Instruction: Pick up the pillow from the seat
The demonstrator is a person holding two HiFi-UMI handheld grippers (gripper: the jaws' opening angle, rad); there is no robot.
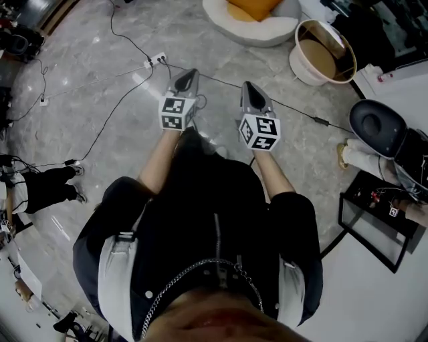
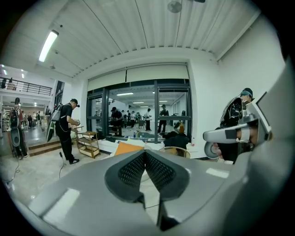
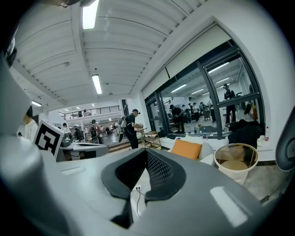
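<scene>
Both grippers are held out side by side in front of the person, above the grey floor (image 1: 100,80), each topped by its marker cube. The left gripper (image 1: 190,72) has its jaws pressed together. In its own view the dark ribbed pads (image 2: 131,171) meet at the tip with nothing between them. The right gripper (image 1: 248,85) is the same: its jaws are pressed together and empty, and its pads (image 3: 159,171) touch at the front. The two grippers are close to each other but apart.

The pillow (image 1: 253,8) is orange and lies on the white round seat (image 1: 257,33) at the far edge of the head view, well ahead of both grippers and untouched. In the right gripper view it leans against the seat's back, just right of the jaw tips in the picture. A side table (image 1: 304,67) with a pale wall and a gold rim stands just beside the seat, to its right. A power strip (image 1: 155,60) lies on the floor ahead of the left gripper, with cables running off it.

Behind the seat is a wall of glass doors (image 2: 138,110) with people beyond it. A person in black (image 2: 65,131) stands by a low shelf cart (image 2: 87,144) to the left.
</scene>
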